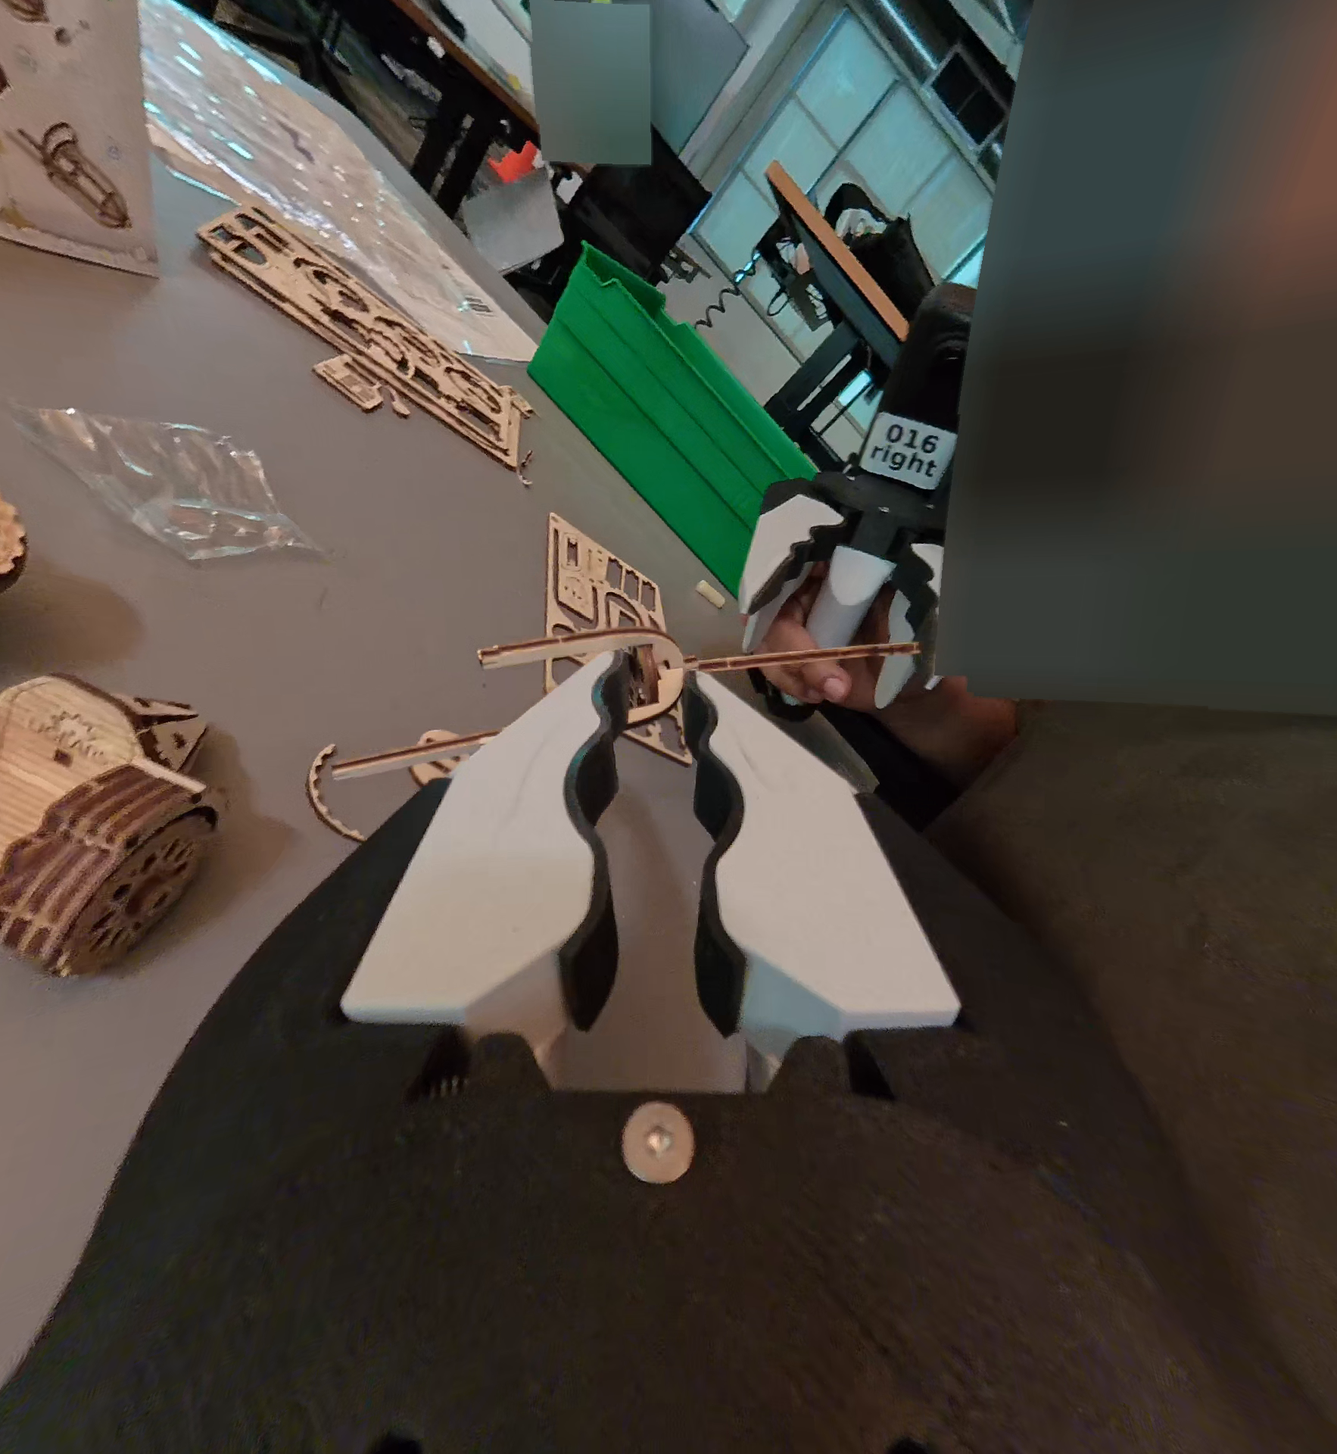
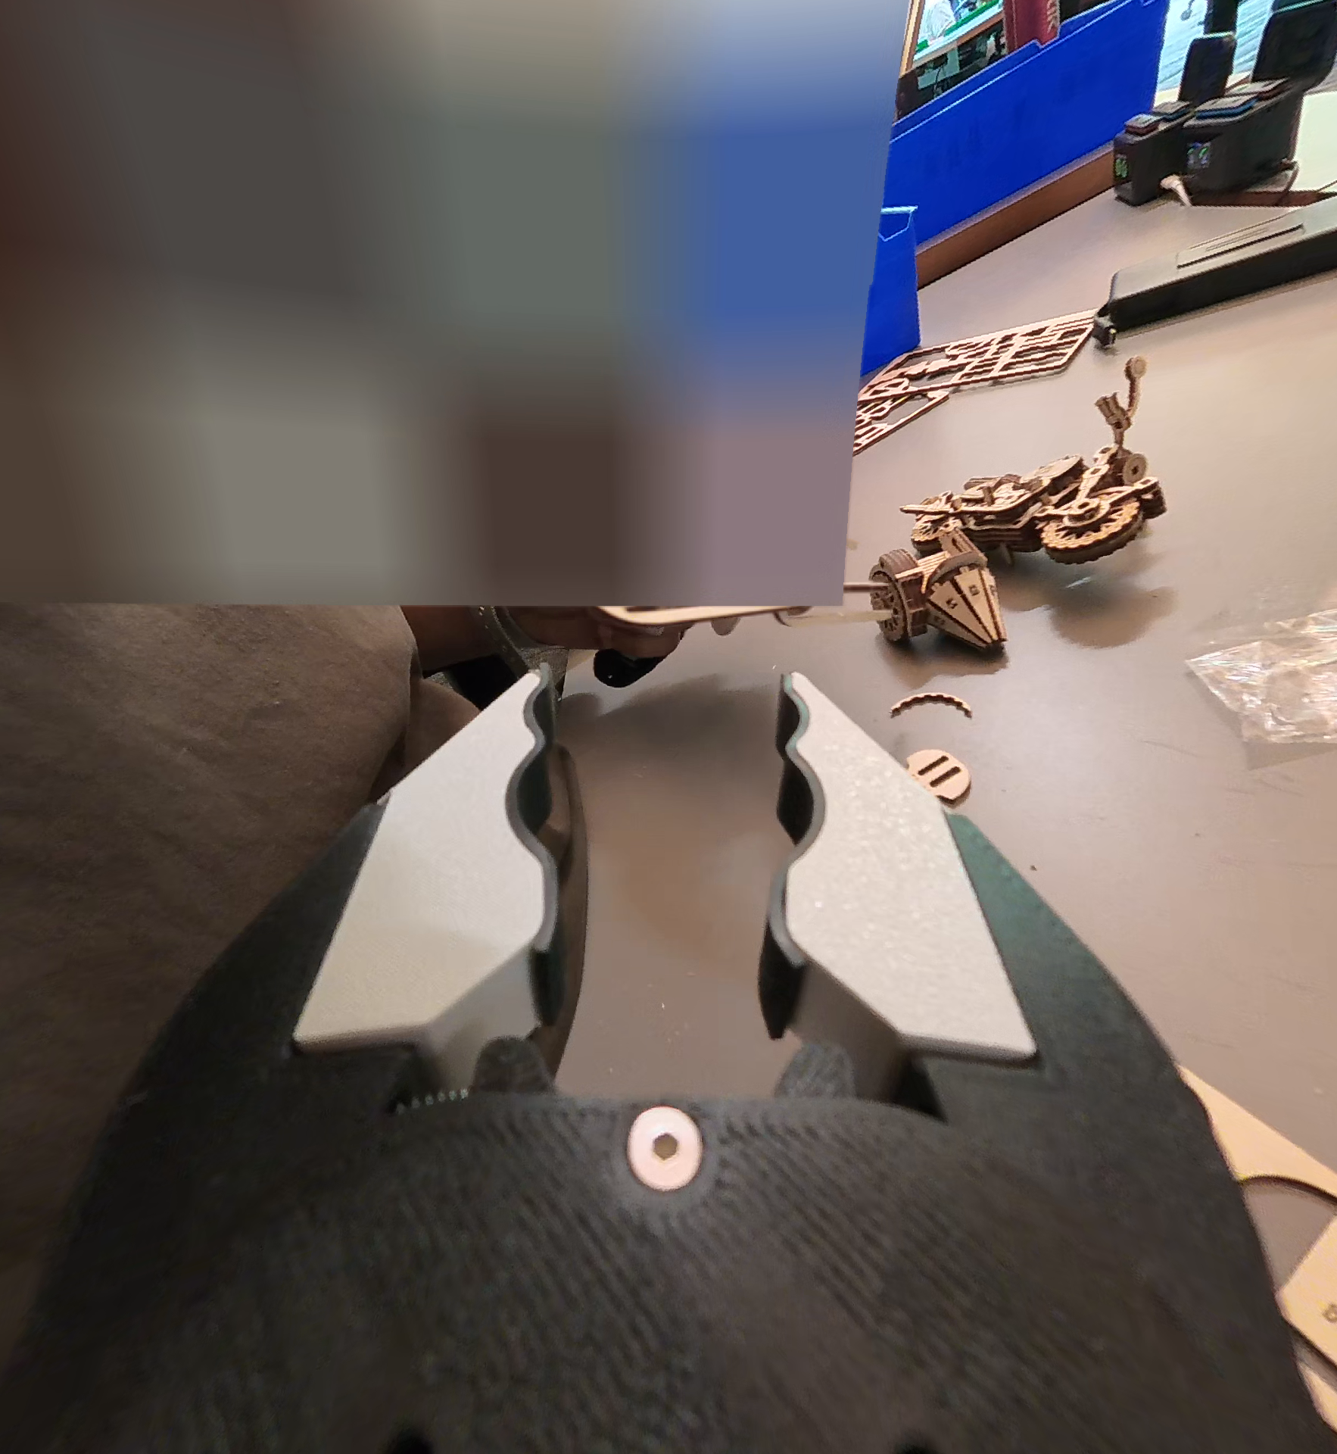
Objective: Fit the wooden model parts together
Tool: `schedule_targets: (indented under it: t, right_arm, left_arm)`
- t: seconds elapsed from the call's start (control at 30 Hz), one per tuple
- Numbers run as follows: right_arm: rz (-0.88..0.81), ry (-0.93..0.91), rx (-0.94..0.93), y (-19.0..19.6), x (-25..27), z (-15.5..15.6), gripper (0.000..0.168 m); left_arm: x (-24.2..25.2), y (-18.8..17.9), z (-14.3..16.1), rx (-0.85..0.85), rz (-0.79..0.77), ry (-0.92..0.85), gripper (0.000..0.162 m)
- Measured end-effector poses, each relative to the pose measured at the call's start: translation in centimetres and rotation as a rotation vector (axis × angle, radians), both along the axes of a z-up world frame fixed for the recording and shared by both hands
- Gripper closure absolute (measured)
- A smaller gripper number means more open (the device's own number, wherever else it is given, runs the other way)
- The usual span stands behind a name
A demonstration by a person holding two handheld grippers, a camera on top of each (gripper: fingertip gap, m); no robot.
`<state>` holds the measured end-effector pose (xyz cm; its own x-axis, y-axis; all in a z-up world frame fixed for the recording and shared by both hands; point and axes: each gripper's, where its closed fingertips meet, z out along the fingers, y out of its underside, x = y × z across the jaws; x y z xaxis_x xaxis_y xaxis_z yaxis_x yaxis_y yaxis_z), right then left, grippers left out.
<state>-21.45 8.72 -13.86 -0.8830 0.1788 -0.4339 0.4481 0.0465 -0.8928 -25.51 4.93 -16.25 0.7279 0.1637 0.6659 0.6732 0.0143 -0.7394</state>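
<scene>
Left wrist view: left gripper (image 1: 650, 680) clamps curved wooden part (image 1: 653, 657); right gripper (image 2: 665, 692) gapes.

Two white-fingered claws: one (image 1: 653, 677) pinching a thin curved wooden frame piece (image 1: 650, 657), the other (image 2: 665, 708) spread apart and empty. Three punched-out flat plywood part sheets on the grey tabletop (image 1: 382, 598) in the left wrist view: a long one (image 1: 366, 330), a short strip (image 1: 351, 385), a small square one (image 1: 602, 590). One crumpled clear plastic bag (image 1: 170, 488). One green plastic bin (image 1: 650, 401). One built wooden motorcycle model (image 2: 1043, 503), one wooden cone-nosed sub-assembly (image 2: 941, 598), one small round wooden disc (image 2: 937, 775), one toothed wooden arc (image 2: 929, 703) in the right wrist view
</scene>
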Motion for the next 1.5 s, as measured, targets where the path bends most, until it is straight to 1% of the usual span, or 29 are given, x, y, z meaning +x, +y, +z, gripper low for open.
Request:
schedule_targets:
  t: [0.23, 0.3, 0.43, 0.5, 0.87, 1.5]
  right_arm:
    - [-0.008, 0.019, -0.006, 0.08, -0.03, 0.31, 0.115]
    - [-0.01, 0.033, -0.006, 0.1, -0.06, 0.46, 0.118]
    - [-0.012, 0.075, 0.016, 0.03, 0.05, 0.42, 0.133]
    - [-0.011, 0.088, 0.033, -0.06, 0.15, 0.26, 0.136]
    - [-0.016, 0.091, 0.029, 0.05, 0.11, 0.36, 0.137]
    - [-0.032, 0.112, 0.046, 0.11, -0.11, 0.2, 0.146]
  left_arm:
    - [-0.84, -0.64, -0.52, -0.02, 0.049, -0.031, 0.15]
    - [-0.91, -0.67, -0.57, -0.023, 0.053, -0.031, 0.15]
    - [-0.76, -0.51, -0.57, -0.019, 0.042, -0.038, 0.15]
    - [-0.67, -0.45, -0.61, -0.018, 0.038, -0.041, 0.15]
    - [-0.58, -0.32, -0.47, -0.003, 0.028, -0.047, 0.15]
    - [-0.87, -0.52, -0.75, -0.008, 0.042, -0.066, 0.15]
